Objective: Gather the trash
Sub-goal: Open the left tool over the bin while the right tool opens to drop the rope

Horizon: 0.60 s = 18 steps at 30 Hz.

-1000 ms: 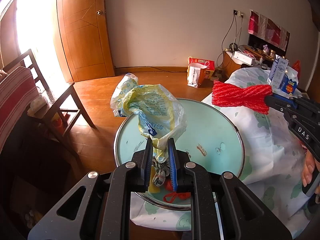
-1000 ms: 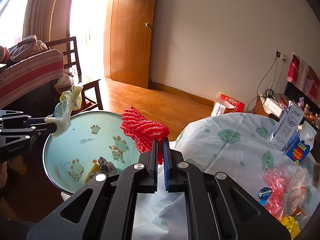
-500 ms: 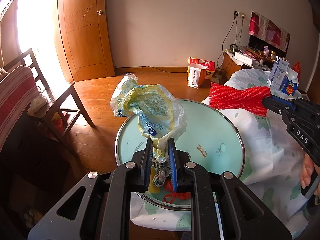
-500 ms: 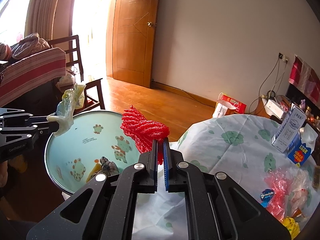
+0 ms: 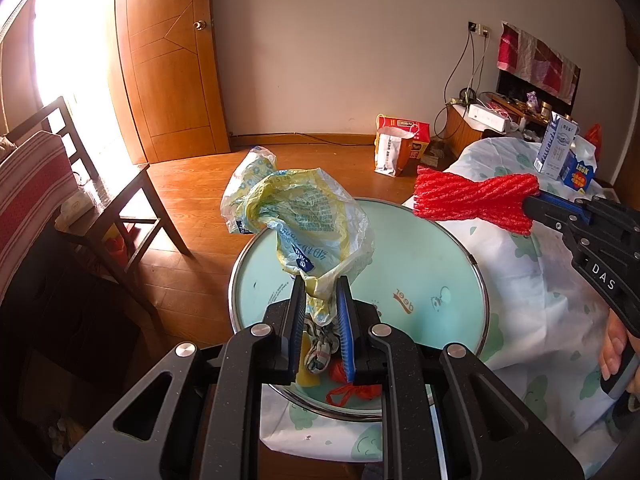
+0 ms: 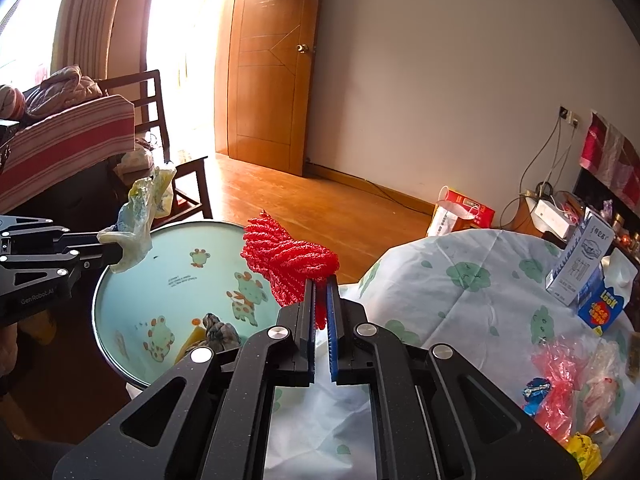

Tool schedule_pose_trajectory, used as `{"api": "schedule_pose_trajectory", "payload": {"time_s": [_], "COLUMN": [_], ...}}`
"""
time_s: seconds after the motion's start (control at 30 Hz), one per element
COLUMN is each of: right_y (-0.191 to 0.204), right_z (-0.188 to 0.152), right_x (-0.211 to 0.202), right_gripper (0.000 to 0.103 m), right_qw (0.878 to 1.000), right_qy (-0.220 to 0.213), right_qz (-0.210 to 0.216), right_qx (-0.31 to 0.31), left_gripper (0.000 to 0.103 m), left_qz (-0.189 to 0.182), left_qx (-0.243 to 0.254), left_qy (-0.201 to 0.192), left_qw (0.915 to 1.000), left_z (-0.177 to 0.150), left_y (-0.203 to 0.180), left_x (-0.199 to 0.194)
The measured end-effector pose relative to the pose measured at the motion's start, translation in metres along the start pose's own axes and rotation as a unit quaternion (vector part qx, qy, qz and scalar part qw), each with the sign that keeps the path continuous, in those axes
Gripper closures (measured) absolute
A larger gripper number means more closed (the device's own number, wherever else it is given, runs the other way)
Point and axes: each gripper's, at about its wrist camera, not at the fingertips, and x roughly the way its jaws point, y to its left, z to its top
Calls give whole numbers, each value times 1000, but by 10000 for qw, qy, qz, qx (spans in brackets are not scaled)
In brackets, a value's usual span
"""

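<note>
left gripper [image 5: 319, 280] clamps a crumpled yellow-white plastic bag [image 5: 308, 220] above the mint cartoon-print basin [image 5: 420, 264]; right gripper [image 6: 321, 280] pinches a red foam net sleeve [image 6: 288, 260] over the basin's right rim, beside the covered table [image 6: 460, 280].

We cannot see the near rim of the basin [image 5: 440, 236] in the left wrist view, since the left gripper [image 5: 320, 284] covers it, along with most of the scraps inside. Beside the basin, the hand [image 5: 614, 350] on the right gripper's handle is cut off by the picture's edge. Print on the plastic bag [image 5: 308, 216] above the basin is too small for us to read.
</note>
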Motion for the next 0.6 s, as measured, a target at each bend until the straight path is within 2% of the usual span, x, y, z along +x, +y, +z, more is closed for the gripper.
{"api": "schedule_pose_trajectory", "payload": {"time_s": [0.37, 0.43, 0.5, 0.6], "right_y": [7, 8, 8, 7], "right_z": [0, 0, -2, -3], "right_x": [3, 4, 4, 4], "right_gripper": [95, 84, 79, 68], "right_qw": [9997, 9997, 9997, 9997], "right_qy": [32, 47, 73, 70], "right_qz": [230, 239, 244, 225], "right_qx": [-59, -58, -29, 2], "left_gripper": [84, 77, 74, 61], "left_qz": [-84, -84, -78, -38], "left_qx": [47, 57, 53, 20], "left_qy": [-20, -31, -27, -35], "left_qw": [10000, 9999, 10000, 10000], "left_z": [1, 0, -1, -1], "left_y": [-4, -5, -6, -5], "left_x": [-2, -2, -2, -2]}}
